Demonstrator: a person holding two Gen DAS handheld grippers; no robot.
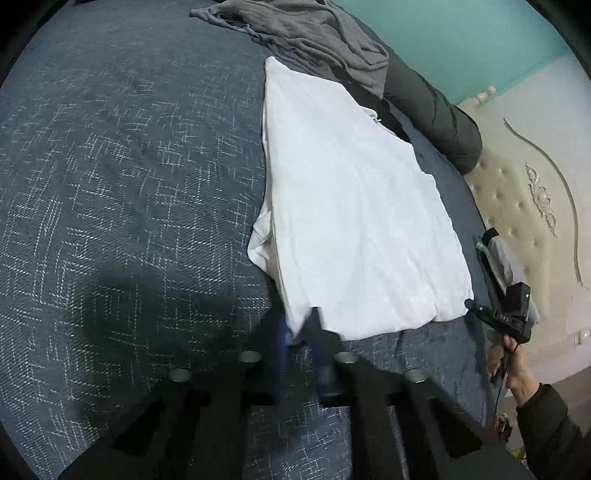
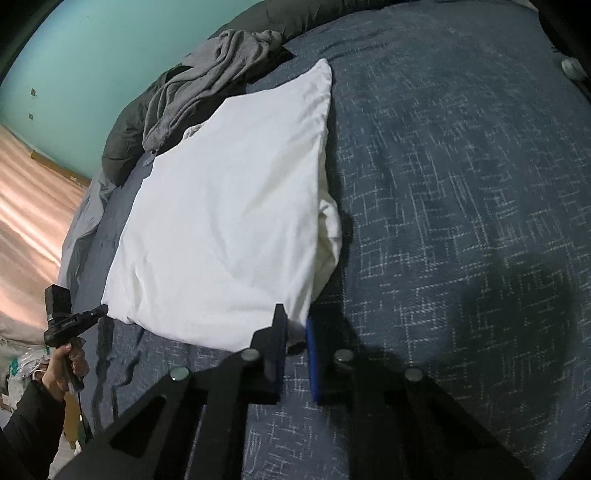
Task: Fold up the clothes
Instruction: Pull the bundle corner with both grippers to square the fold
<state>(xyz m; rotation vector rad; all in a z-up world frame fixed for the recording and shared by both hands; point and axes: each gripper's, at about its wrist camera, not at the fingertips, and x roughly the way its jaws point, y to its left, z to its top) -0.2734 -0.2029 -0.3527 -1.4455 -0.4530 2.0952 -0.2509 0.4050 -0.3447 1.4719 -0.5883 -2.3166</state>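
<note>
A white garment (image 1: 351, 206) lies folded flat on the blue patterned bedspread (image 1: 129, 166). At the bottom of the left wrist view, my left gripper (image 1: 299, 323) is shut on one near corner of it, with white cloth pinched between the blue pads. My right gripper (image 2: 295, 325) is shut on the other near corner of the white garment (image 2: 221, 221) in the same way. Each gripper also shows in the other view, held in a hand: the right gripper (image 1: 469, 305) and the left gripper (image 2: 103, 309), each with its tip at its corner of the hem.
A crumpled grey garment (image 1: 314, 33) lies at the far end of the white one, against a dark rolled duvet (image 1: 436, 110). A cream tufted headboard (image 1: 517, 192) borders the bed on one side. A wooden floor (image 2: 29, 206) lies beyond the other.
</note>
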